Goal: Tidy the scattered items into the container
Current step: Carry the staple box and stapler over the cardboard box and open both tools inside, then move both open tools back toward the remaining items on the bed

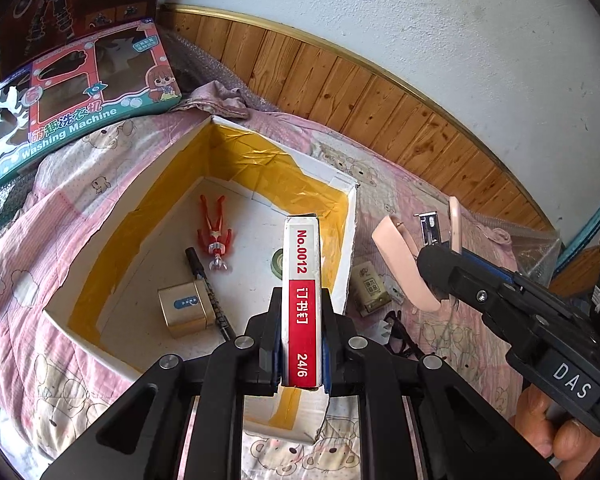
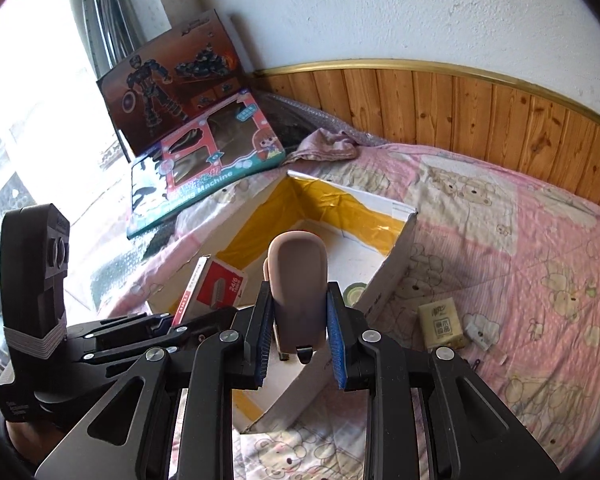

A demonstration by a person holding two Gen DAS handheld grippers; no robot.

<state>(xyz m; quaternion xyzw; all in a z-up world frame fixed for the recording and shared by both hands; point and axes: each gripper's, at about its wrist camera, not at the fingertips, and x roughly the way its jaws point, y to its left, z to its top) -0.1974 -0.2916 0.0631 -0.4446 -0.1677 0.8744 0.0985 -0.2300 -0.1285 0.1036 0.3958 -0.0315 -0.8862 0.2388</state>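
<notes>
Staple box (image 1: 301, 304) pinched in left hand-held gripper (image 1: 301, 320), stapler (image 2: 298, 300) in right hand-held gripper (image 2: 300, 332).

tape roll (image 1: 278, 263) half hidden behind staple box (image 1: 301, 300), black tangle (image 1: 400, 334) unclear

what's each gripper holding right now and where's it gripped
Left gripper clamps the red-and-white staple box by its broad faces at the near end. Right gripper pinches the pink stapler across its sides, near its rear.
</notes>
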